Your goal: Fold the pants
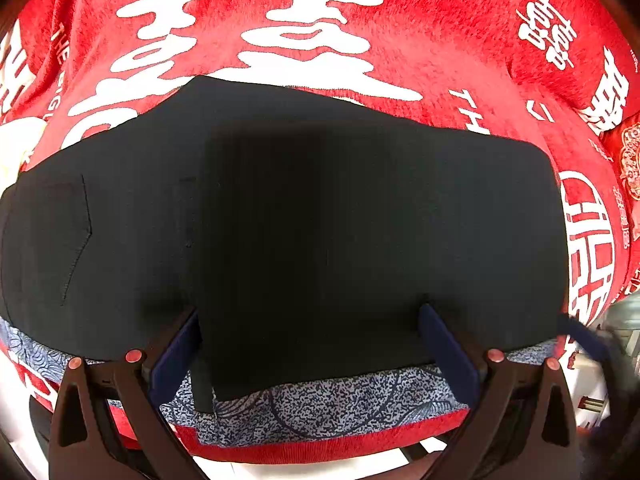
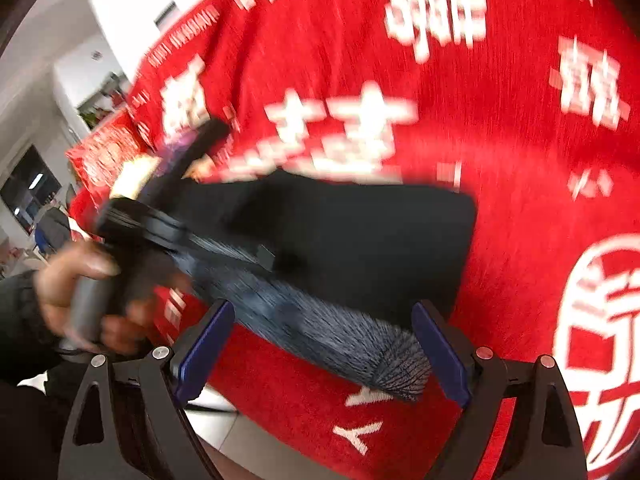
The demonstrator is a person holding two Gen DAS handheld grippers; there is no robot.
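Observation:
The black pants (image 1: pixel 304 216) lie folded into a compact block on the red cloth with white characters (image 1: pixel 420 40). My left gripper (image 1: pixel 308 344) is open, its blue-padded fingers (image 1: pixel 176 352) spread over the near edge of the pants with nothing between them. In the right wrist view the pants (image 2: pixel 360 240) lie ahead, blurred by motion. My right gripper (image 2: pixel 320 348) is open and empty above the near edge. The left gripper's body and the hand holding it (image 2: pixel 80 280) show at the left of that view.
A blue-and-white patterned cloth (image 1: pixel 320 404) lies under the near edge of the pants; it also shows in the right wrist view (image 2: pixel 352 344). The red cloth's front edge (image 2: pixel 280 412) drops off to a pale floor. A room with windows lies at far left.

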